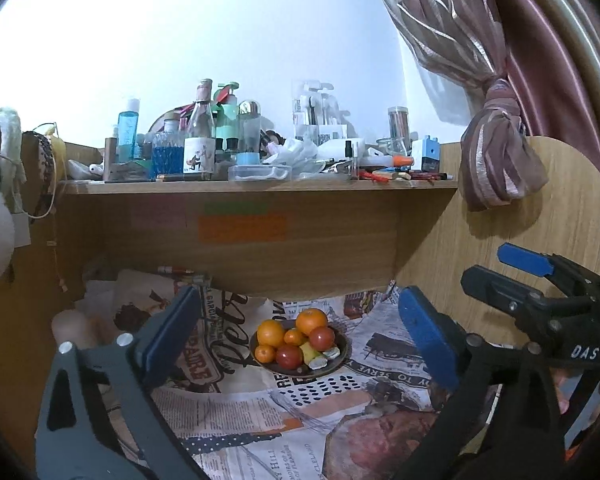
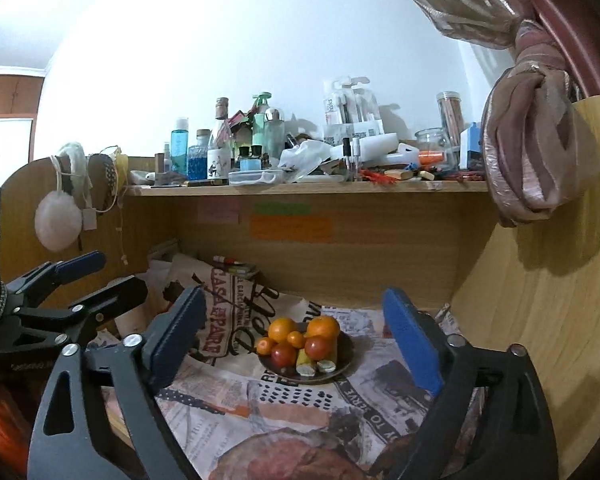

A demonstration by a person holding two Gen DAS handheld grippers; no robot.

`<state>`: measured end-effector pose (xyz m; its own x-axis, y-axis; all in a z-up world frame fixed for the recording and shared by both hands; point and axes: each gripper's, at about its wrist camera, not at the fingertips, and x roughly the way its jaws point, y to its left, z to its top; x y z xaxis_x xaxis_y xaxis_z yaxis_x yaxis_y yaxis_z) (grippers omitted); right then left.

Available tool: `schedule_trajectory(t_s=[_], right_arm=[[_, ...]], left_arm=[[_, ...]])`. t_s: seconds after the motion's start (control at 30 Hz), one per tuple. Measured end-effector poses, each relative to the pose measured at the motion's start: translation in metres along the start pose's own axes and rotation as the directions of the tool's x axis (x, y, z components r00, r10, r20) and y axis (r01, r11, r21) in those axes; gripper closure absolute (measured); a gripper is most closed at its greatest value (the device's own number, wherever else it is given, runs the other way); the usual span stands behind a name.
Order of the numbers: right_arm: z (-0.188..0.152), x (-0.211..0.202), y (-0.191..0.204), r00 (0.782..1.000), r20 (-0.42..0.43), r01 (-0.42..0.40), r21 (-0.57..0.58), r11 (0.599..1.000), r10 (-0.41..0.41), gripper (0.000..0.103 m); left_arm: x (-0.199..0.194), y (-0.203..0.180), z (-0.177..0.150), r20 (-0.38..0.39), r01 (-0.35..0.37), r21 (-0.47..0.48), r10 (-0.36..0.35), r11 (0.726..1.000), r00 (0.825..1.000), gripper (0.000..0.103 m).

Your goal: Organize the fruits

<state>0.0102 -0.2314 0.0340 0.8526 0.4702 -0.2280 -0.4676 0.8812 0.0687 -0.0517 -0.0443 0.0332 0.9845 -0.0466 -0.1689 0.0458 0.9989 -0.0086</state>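
Now both grippers, left gripper (image 1: 300, 344) and right gripper (image 2: 296, 344), wide open (empty), facing fruit bowl (image 1: 342, 350).

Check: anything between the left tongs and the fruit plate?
Nothing but printed newspaper between the open left tongs and the fruit plate, seen in the left wrist view.
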Motion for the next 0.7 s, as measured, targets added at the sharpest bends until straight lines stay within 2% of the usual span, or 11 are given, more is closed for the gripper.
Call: schedule_trajectory(t_s=[0.13,0.7], right_arm=[[-0.0023,-0.0058,0.0002,1.000,0.017,0.021,0.000,1.000,-0.021,0.000],[-0.0025,-0.0032,-0.0029,0.998,0.016,0.052,0.002,0.999,-0.053,0.000]], left_arm=[[-0.0009,-0.0012,-0.0001,0.001,0.002,0.003,-0.002,1.000,1.000,0.000],[0.0072,0.0030,-0.0002,-0.011,0.007,-0.014,-0.007,1.000,1.000,0.000]])
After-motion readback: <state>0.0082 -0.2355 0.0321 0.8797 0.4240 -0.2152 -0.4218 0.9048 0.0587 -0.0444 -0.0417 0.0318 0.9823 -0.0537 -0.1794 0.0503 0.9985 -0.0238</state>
